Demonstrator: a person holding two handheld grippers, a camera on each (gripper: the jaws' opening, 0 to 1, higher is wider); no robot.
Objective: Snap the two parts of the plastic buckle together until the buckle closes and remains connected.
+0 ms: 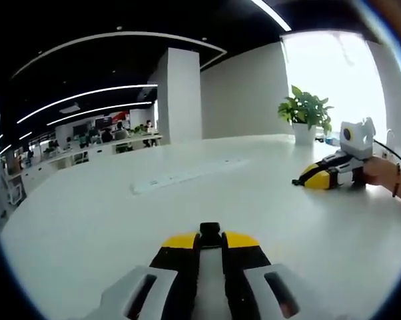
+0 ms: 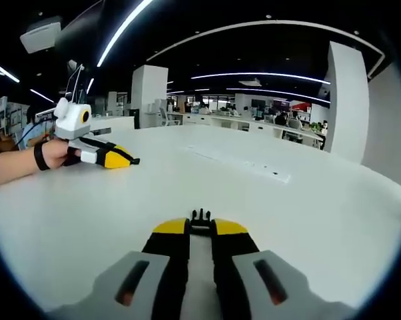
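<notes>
My left gripper (image 1: 210, 243) rests low over the white table (image 1: 87, 227), its yellow-tipped jaws shut on a small black buckle part (image 1: 210, 231) that sticks out between the tips. My right gripper (image 2: 200, 229) is likewise shut on the other black buckle part (image 2: 200, 215), whose short prongs point forward. The two grippers are far apart. The right gripper (image 1: 327, 175) lies at the right of the left gripper view, held by a hand (image 1: 387, 175). The left gripper (image 2: 110, 157) shows at the left of the right gripper view, a hand with a wristband (image 2: 47, 155) behind it.
A long white strip (image 1: 187, 175) (image 2: 244, 163) is set flat into the table between the grippers. A potted plant (image 1: 306, 113) stands at the far edge by a bright window. Behind are a white column (image 1: 184, 93), desks and seated people.
</notes>
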